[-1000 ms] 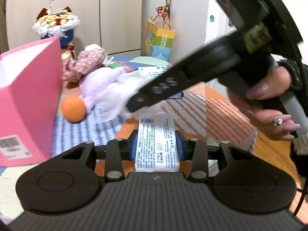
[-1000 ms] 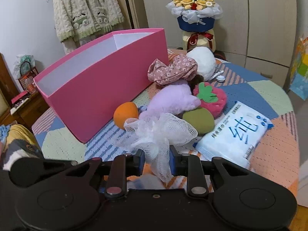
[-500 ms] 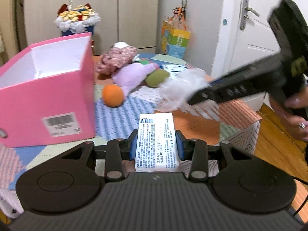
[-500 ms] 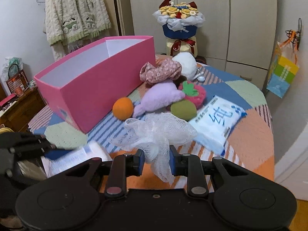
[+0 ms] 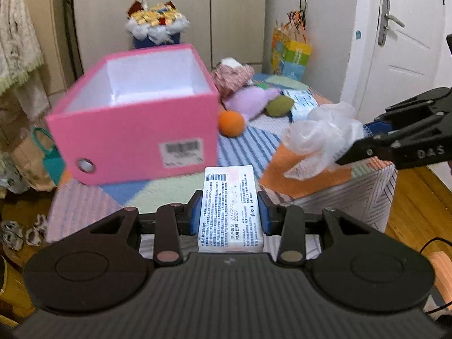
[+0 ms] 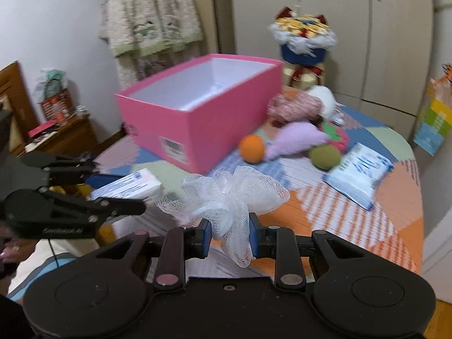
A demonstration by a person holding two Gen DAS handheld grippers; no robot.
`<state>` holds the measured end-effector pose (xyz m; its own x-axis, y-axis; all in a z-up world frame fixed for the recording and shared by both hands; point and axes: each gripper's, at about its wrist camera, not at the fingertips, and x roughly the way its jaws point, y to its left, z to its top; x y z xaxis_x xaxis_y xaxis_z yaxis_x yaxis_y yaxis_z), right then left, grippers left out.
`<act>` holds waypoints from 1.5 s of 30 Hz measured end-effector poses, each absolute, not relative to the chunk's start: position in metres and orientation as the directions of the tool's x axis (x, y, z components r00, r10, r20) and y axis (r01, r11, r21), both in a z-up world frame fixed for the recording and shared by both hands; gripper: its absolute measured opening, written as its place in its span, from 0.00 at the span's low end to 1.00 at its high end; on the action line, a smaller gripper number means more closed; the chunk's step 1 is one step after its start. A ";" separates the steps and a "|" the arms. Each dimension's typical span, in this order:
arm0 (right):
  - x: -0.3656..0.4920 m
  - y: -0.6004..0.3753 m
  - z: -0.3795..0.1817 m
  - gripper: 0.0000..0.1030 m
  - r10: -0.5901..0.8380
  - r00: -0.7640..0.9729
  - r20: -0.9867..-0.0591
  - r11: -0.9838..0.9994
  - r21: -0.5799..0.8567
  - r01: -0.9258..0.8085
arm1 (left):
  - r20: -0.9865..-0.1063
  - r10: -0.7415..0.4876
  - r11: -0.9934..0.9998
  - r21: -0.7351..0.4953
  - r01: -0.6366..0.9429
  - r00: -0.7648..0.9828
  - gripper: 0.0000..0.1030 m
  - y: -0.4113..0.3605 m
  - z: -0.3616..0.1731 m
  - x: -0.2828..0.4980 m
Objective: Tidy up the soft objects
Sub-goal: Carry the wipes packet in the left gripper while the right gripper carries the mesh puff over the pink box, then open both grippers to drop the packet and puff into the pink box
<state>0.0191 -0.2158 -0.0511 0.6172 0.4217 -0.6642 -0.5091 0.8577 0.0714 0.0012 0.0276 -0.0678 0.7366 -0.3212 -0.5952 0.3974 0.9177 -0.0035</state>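
Observation:
My left gripper [image 5: 229, 217] is shut on a white tissue pack [image 5: 229, 206] with printed text, held above the table's near edge in front of the pink box [image 5: 135, 130]. The pack also shows in the right wrist view [image 6: 127, 188]. My right gripper [image 6: 229, 237] is shut on a white mesh bath pouf [image 6: 226, 195], held above the table; the pouf shows at the right of the left wrist view [image 5: 319, 135]. The pink box [image 6: 203, 113] is open-topped with a white inside. An orange ball [image 6: 251, 149], a purple plush [image 6: 296, 138], a green plush [image 6: 325, 155] and a floral plush [image 6: 293, 107] lie beside it.
A blue-and-white wipes pack [image 6: 358, 169] lies on the patchwork table cover [image 6: 389, 197] at the right. A bouquet [image 6: 302, 39] stands behind the box. Wardrobe doors are at the back, a door [image 5: 404, 56] at the right, a wooden cabinet [image 6: 65, 138] at the left.
Both grippers have pulled back and risen from the table with their loads. The pink box now sits more central in both views, and the plush pile looks farther away.

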 end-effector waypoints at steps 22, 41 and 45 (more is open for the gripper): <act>0.120 -0.135 0.013 0.32 0.478 0.666 -0.572 0.795 -0.040 -0.605 | -0.524 -0.300 0.934 0.010 0.357 0.797 0.37 0.061 0.008 0.132; 0.234 -0.059 -0.044 0.33 0.381 0.493 -0.782 0.601 -0.196 -0.775 | -0.796 -0.194 0.928 0.041 0.371 0.573 0.37 0.067 -0.048 0.263; 0.240 -0.053 -0.049 0.33 0.370 0.463 -0.805 0.601 -0.173 -0.781 | -0.833 -0.180 0.933 0.024 0.359 0.523 0.38 0.070 -0.053 0.273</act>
